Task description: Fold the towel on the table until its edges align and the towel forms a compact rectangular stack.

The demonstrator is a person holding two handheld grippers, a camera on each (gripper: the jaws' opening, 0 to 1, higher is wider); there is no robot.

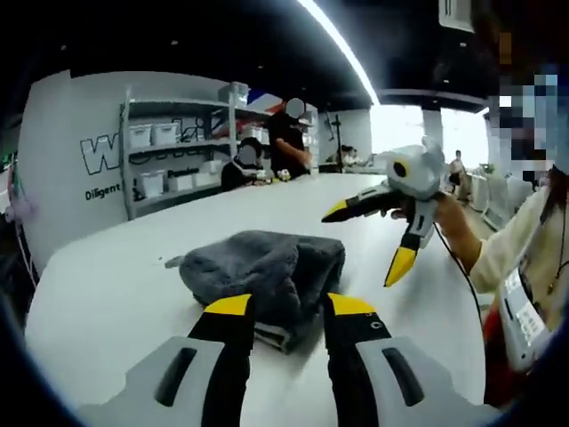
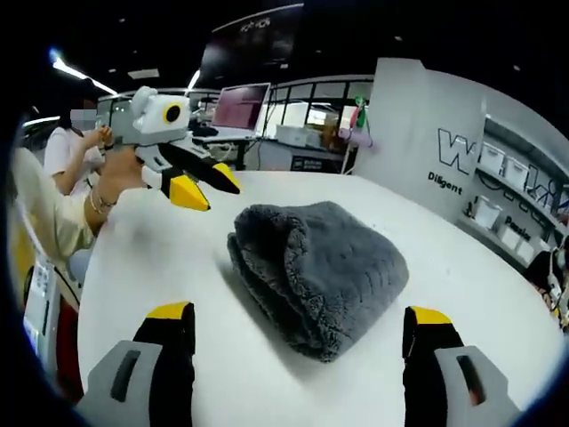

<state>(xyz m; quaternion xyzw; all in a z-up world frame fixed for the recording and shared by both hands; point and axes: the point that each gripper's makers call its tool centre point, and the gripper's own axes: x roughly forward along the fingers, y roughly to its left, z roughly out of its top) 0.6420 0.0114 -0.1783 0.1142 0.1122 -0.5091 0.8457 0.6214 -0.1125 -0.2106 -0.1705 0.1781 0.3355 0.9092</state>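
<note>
Ahead of both released grippers, left (image 1: 288, 307) and right (image 2: 300, 320), the folded towel (image 2: 320, 267) lies on the table (image 2: 169, 258).

The folded dark grey towel (image 2: 318, 271) is thick, fluffy, matt pile cloth. The white table (image 2: 169, 258) under it looks smooth, with a faint sheen.

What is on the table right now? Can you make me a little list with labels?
towel: grey, fluffy, folded into a thick bundle
table: white, towel lies on it
left gripper: open, jaws low by the towel's near edge
right gripper: open wide, held in the air, touching nothing
background: shelves with white bins, people at the far end
</note>
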